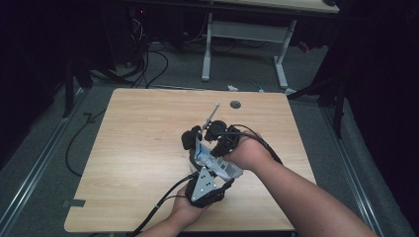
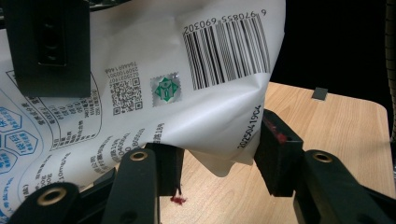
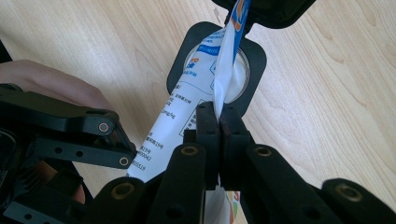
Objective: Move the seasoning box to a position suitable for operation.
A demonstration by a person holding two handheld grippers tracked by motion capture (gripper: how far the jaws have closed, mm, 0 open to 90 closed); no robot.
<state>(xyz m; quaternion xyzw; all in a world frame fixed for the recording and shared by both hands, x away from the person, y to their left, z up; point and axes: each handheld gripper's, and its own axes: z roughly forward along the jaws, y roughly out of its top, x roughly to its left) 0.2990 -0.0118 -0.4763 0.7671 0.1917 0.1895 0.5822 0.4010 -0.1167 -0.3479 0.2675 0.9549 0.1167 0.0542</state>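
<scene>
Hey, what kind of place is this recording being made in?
Probably a lab or workshop set up for recording, not a home. A bare wooden table stands on grey carpet, loose black cables trail across the floor behind it, and another white-legged desk stands beyond, with dark surroundings.

A light wooden table (image 1: 138, 148) with rounded corners is set under the tongs, and a round cable hole (image 1: 235, 104) is seen in its far edge, beyond them. Grey carpeted floor (image 1: 59, 148) is spread around the table. Black cables (image 1: 148, 64) are trailed across the floor beyond and to the left of the tongs. A second desk on white legs (image 1: 244, 34) is placed farther back. The surroundings are left dark, and the light is concentrated on the tabletop.
</scene>
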